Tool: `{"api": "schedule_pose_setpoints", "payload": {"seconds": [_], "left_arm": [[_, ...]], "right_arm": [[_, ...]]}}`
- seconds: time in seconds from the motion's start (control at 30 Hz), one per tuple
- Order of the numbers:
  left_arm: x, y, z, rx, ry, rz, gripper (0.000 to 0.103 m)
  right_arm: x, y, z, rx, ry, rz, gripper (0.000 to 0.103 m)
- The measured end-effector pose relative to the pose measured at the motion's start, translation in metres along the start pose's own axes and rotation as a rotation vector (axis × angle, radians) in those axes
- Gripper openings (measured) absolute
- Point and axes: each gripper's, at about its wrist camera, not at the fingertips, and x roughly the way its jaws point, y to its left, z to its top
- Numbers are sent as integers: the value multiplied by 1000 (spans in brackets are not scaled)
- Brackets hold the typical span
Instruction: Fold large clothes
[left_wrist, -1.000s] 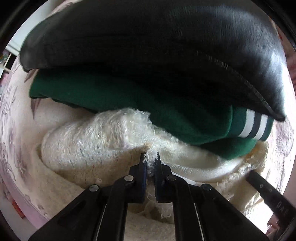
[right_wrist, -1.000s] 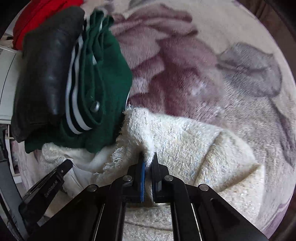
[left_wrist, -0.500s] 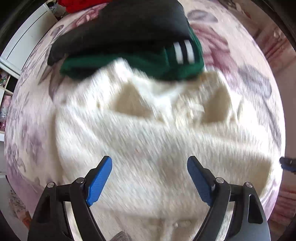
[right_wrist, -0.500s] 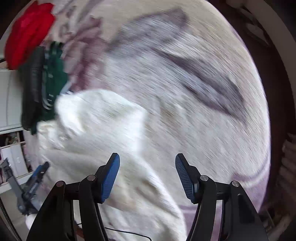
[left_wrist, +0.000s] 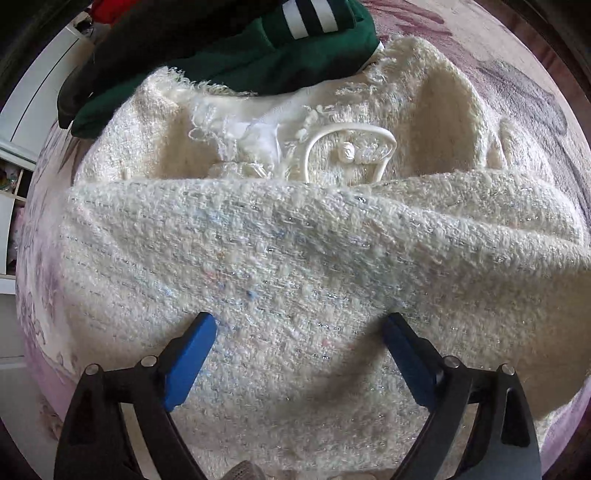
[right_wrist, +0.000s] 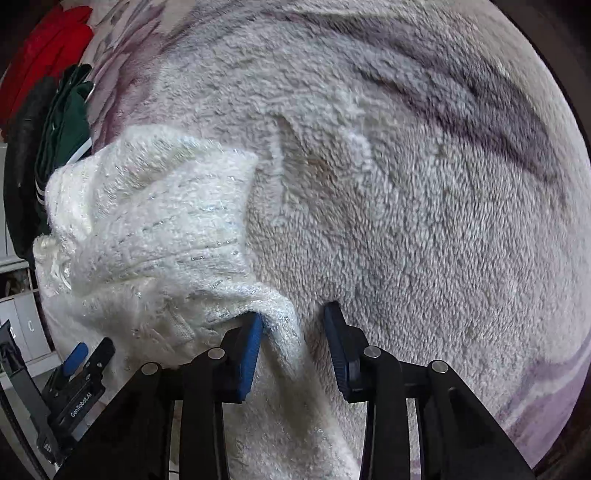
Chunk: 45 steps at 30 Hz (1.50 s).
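A cream fuzzy knit garment (left_wrist: 295, 251) lies folded over on the floral fleece blanket (right_wrist: 424, 184); its collar with a white loop shows at the fold. My left gripper (left_wrist: 299, 347) is open and hovers just above the garment's near layer. My right gripper (right_wrist: 293, 343) is open, its jaws either side of the garment's right edge fold (right_wrist: 284, 325), not closed on it. The garment also shows in the right wrist view (right_wrist: 155, 221). The left gripper appears at the lower left of the right wrist view (right_wrist: 74, 373).
A stack of folded clothes, dark green with white stripes (left_wrist: 258, 48) under a black one (left_wrist: 155, 37), lies on the garment's far edge. A red garment (right_wrist: 48, 51) lies beyond. White shelving (left_wrist: 14, 147) stands at the left.
Both grippers let go of the cream garment's edge, opened and drew back toward me. The right gripper has come down around the garment's right edge.
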Motion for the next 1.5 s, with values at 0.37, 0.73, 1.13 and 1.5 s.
{"api": "schedule_pose_setpoints", "payload": {"seconds": [0.37,0.73,1.13,1.5], "left_arm": [[-73,118,-56,-208,-96,46,94],[-64,236,-80,-418,-105,142,94],[-31,216,-46,-357,-97,178,94],[13,191,-31,-262,-34,163,94]], "right_arm": [[-53,15,-23,-40,16,188,69],[-124,124,-42,-256,-272,-4,6],[-66,119,-35,-114,-236,-228,40],[14,160,-20,-186,-96,-167,22]]}}
